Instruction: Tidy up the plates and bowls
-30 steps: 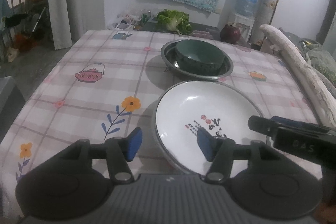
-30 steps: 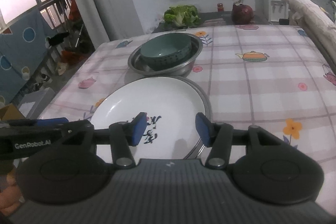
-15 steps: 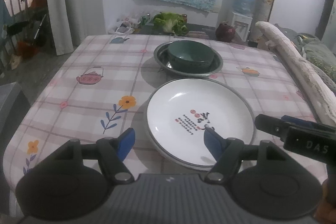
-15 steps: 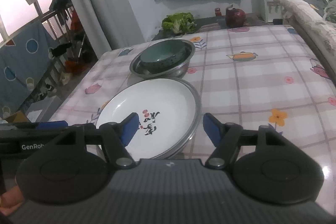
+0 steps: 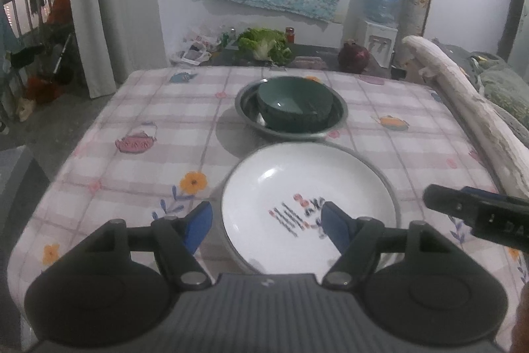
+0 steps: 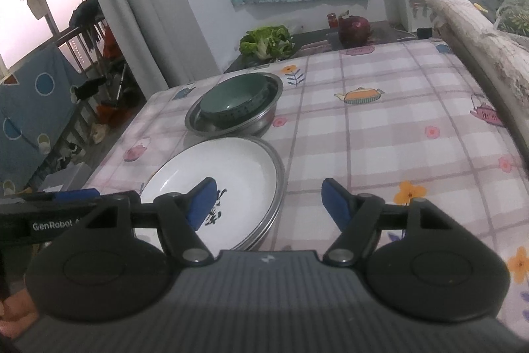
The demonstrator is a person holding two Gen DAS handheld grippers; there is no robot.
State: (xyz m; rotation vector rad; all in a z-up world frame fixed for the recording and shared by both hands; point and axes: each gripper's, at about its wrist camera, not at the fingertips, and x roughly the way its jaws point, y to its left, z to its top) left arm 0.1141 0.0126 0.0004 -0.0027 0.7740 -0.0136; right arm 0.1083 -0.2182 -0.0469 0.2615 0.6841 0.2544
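Note:
A white plate with red and black writing (image 5: 297,187) (image 6: 231,171) lies stacked on a metal plate near the table's front edge. Behind it a dark green bowl (image 5: 294,105) (image 6: 234,100) sits inside a steel bowl (image 5: 337,114) (image 6: 261,124). My left gripper (image 5: 266,225) is open and empty above the white plate's near left part. My right gripper (image 6: 269,202) is open and empty over the plate's near right rim. The right gripper's body shows in the left wrist view (image 5: 479,217), and the left gripper's body in the right wrist view (image 6: 59,204).
The table has a checked cloth with flowers and teapots (image 5: 148,128) (image 6: 396,128). Beyond its far edge lie lettuce (image 5: 264,45) and a red onion (image 5: 353,58). A white padded rail (image 5: 463,108) runs along the right side. A curtain (image 5: 112,5) hangs at far left.
Both grippers have pulled back and risen away from the plates, and their jaws have opened wider. The plates and bowls have not moved.

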